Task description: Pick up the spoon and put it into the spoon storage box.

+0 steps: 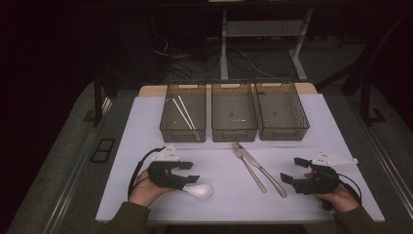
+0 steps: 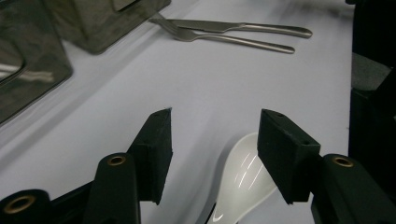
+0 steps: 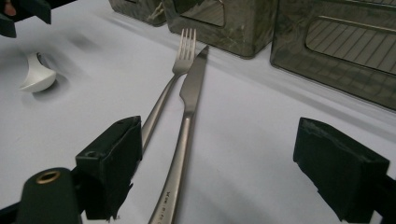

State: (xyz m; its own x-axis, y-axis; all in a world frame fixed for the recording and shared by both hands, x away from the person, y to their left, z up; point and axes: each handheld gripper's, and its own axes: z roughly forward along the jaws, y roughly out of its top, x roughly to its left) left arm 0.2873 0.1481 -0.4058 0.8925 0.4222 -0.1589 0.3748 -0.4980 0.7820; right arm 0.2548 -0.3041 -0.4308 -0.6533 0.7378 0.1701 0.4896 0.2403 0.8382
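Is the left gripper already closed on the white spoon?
No. The left gripper has its jaws apart, with the white spoon lying on the table between them.

The white spoon [image 1: 198, 190] lay with its handle hidden under the left tool [image 1: 191, 172]. In the left tool's view the bottom edge cut the spoon [image 2: 243, 179] off — beyond it, the far baskets [image 2: 32, 60] were blurred and cropped.
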